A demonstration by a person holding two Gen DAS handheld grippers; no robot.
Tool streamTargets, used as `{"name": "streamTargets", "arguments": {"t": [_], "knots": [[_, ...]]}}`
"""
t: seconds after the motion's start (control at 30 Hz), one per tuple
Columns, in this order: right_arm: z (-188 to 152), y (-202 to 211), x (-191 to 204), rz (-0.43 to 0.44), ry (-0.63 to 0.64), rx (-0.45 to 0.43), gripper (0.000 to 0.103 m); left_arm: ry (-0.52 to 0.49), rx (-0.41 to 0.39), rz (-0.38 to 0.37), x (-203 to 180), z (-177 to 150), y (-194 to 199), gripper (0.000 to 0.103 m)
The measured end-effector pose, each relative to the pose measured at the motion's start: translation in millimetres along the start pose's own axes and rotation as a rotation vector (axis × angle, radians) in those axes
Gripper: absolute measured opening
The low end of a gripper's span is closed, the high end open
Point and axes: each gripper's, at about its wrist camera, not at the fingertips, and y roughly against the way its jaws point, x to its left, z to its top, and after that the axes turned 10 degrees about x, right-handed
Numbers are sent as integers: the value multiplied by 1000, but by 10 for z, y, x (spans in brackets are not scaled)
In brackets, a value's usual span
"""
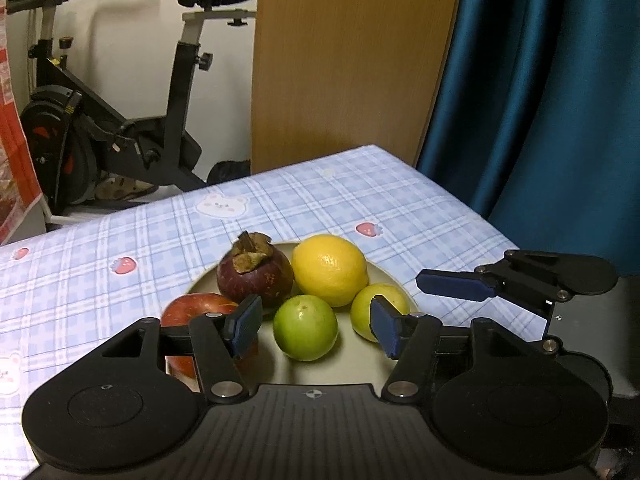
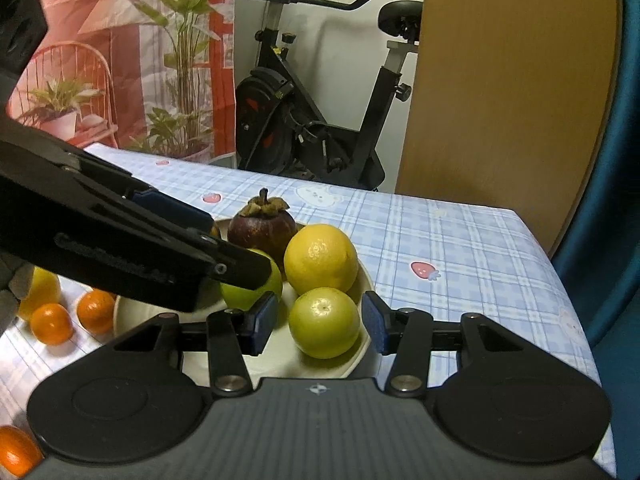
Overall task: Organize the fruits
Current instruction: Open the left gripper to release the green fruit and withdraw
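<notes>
A pale plate [image 1: 340, 372] holds a mangosteen [image 1: 256, 276], a lemon [image 1: 330, 270], a red apple [image 1: 192, 308], a green fruit [image 1: 306, 328] and a yellow-green fruit [image 1: 362, 312]. My left gripper [image 1: 316, 330] stands open astride the green fruit, with a gap on each side of it. In the right wrist view, one of its fingers [image 2: 240, 266] lies over that green fruit [image 2: 244, 294]. My right gripper [image 2: 320, 326] is open at the plate's [image 2: 280, 356] near rim. The yellow-green fruit [image 2: 324, 322] sits between its pads, and neither pad presses on it.
The table wears a blue checked cloth [image 1: 360, 200]. Loose oranges [image 2: 52, 324] and a yellow fruit [image 2: 40, 292] lie left of the plate, with one more orange [image 2: 16, 456] at the near left. Behind the table stand an exercise bike [image 1: 120, 120], a wooden panel [image 1: 352, 60] and a blue curtain [image 1: 540, 100].
</notes>
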Motion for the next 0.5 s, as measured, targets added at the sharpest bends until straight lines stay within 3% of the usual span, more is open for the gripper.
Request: {"name": "streamTargets", "arguments": {"t": [0.5], "knots": [[-89, 363, 226, 52, -100, -52, 50, 45, -69, 95, 222, -322, 688, 63]]}}
